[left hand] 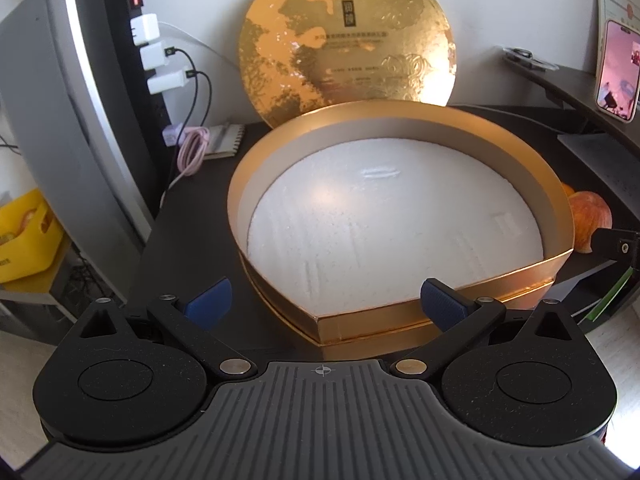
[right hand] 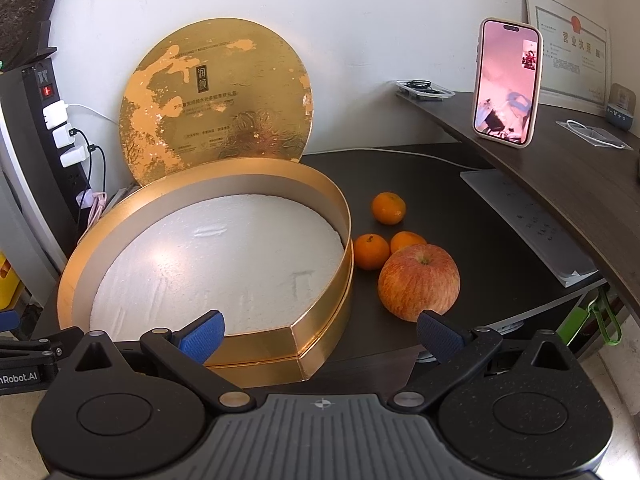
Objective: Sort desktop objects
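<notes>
Glossy gold cardboard box w/ rough white foam liner

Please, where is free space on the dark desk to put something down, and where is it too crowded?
Free: the white foam floor of the gold box, and bare dark desk between the tangerines and the white paper stack. Crowded: the strip beside the box, where the apple touches two tangerines.
</notes>
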Action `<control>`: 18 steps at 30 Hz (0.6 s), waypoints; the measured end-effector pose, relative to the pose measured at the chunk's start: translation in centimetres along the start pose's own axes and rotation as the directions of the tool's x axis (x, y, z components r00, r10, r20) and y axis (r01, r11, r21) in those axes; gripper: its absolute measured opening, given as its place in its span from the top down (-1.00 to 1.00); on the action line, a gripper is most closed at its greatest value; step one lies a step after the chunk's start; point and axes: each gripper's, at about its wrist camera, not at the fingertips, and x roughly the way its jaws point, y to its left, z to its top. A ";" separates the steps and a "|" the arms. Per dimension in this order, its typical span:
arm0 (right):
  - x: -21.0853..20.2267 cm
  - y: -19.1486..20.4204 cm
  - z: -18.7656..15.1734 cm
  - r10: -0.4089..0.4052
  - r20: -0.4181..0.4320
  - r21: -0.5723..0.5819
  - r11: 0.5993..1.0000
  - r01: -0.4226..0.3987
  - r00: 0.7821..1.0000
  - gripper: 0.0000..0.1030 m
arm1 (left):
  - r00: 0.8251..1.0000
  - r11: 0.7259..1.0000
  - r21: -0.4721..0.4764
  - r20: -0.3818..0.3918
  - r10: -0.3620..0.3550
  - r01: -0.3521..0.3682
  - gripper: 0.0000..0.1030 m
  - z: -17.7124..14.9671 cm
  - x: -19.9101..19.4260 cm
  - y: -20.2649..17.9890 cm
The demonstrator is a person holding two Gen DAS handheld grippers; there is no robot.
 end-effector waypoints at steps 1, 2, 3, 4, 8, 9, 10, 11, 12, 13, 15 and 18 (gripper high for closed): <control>0.0 0.0 0.0 0.001 0.001 0.000 1.000 -0.001 1.000 -0.99 | 1.000 1.000 0.000 0.001 0.000 0.000 -1.00 0.0 0.0 0.0; 0.0 0.0 0.0 0.003 0.002 0.000 1.000 -0.003 1.000 -0.99 | 1.000 1.000 0.000 0.001 0.000 0.000 -1.00 0.0 0.0 0.0; 0.0 0.1 0.0 0.004 0.003 -0.001 1.000 -0.004 1.000 -0.99 | 1.000 1.000 0.000 0.002 0.001 -0.001 -1.00 0.1 0.0 0.0; -0.1 0.1 0.0 0.005 0.004 -0.001 1.000 -0.005 1.000 -0.99 | 1.000 1.000 0.001 0.003 0.001 -0.001 -1.00 0.1 0.0 0.0; -0.1 0.2 -0.1 0.011 0.008 -0.002 1.000 -0.011 1.000 -0.99 | 1.000 1.000 0.001 0.005 0.002 -0.002 -1.00 0.2 0.0 -0.1; -0.1 0.2 -0.1 0.011 0.009 -0.003 1.000 -0.011 1.000 -0.99 | 1.000 1.000 0.001 0.006 0.002 -0.002 -1.00 0.2 0.0 -0.1; 0.0 0.0 0.0 0.015 0.004 -0.005 1.000 -0.015 1.000 -0.99 | 1.000 1.000 0.001 0.006 0.002 -0.002 -1.00 0.2 0.0 -0.1; 0.0 -0.1 0.1 0.018 -0.001 -0.008 1.000 -0.018 1.000 -0.99 | 1.000 1.000 0.001 0.006 0.003 -0.003 -1.00 0.0 0.0 -0.1; 0.0 -0.1 0.1 0.018 -0.003 -0.009 1.000 -0.018 1.000 -0.99 | 1.000 1.000 0.003 -0.002 0.001 -0.001 -1.00 0.2 0.0 -0.1; 0.1 -0.1 0.0 0.018 -0.004 -0.010 1.000 -0.018 1.000 -0.99 | 1.000 1.000 0.004 -0.002 0.001 -0.001 -1.00 0.2 0.0 -0.1; 0.0 0.0 0.1 0.018 -0.005 -0.011 1.000 -0.018 1.000 -0.99 | 1.000 1.000 0.004 -0.002 0.001 -0.001 -1.00 0.2 0.0 -0.1; 0.0 0.1 0.0 0.017 -0.006 -0.012 1.000 -0.017 1.000 -0.99 | 1.000 1.000 0.003 -0.002 0.001 -0.001 -1.00 0.0 0.0 -0.1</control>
